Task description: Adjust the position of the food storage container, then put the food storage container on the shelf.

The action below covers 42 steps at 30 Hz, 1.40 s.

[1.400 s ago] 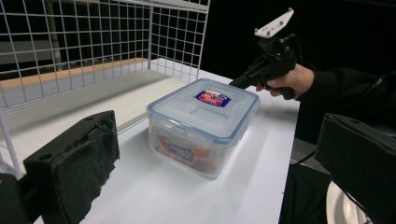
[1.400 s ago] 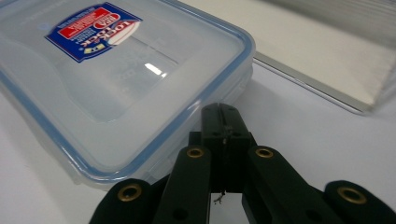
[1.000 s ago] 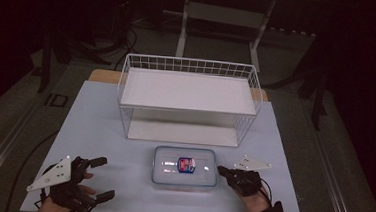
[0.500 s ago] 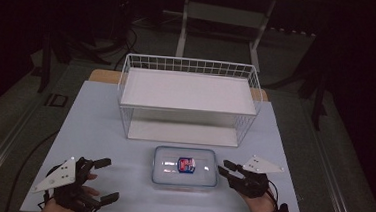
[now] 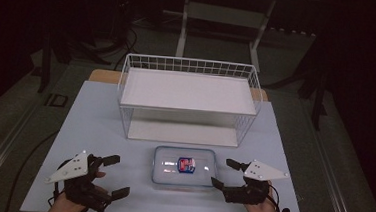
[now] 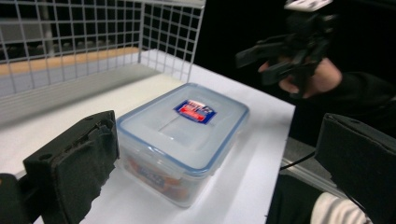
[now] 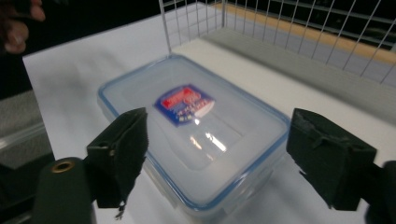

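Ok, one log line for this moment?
container: lid on, before rack | left gripper: open, apart | right gripper: open, beside container

1. We see the lidded container [image 5: 184, 166] sitting mid-table near the front edge; it blocks the straight path btwn the left gripper [image 5: 113, 176] and right gripper [image 5: 228, 173].
2. Bare table [image 5: 99, 125] lies open on both sides of the container, out to the left & right edges.
3. The wire rack [image 5: 189, 98] spans the rear; a narrow free strip separates it from the container.
4. Both grippers' jaws stand wide apart.
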Each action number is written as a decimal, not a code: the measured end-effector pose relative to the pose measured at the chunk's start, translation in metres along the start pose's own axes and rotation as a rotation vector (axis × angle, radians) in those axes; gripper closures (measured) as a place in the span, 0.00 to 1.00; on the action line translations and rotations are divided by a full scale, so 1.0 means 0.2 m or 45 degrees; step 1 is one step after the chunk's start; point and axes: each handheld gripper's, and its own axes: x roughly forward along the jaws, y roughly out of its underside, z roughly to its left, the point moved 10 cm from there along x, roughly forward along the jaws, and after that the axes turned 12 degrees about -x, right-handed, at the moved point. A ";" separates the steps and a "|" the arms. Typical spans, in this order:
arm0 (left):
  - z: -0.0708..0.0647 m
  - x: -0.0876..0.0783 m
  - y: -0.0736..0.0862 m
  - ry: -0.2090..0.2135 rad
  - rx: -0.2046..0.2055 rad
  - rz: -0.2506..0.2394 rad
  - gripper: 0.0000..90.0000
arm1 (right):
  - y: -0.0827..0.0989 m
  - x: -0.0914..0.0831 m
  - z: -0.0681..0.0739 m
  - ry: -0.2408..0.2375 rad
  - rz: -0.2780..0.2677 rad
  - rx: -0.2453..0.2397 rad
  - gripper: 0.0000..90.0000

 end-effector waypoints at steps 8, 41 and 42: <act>0.05 0.11 -0.04 -0.079 -0.102 0.106 0.00 | -0.01 -0.01 -0.05 0.107 0.058 0.007 0.18; 0.38 0.48 0.18 -0.031 -1.047 0.471 0.19 | 0.20 0.20 -0.15 -0.142 0.301 0.772 0.11; 0.38 0.49 0.19 -0.030 -1.057 0.481 0.20 | 0.21 0.21 -0.15 -0.156 0.309 0.806 0.11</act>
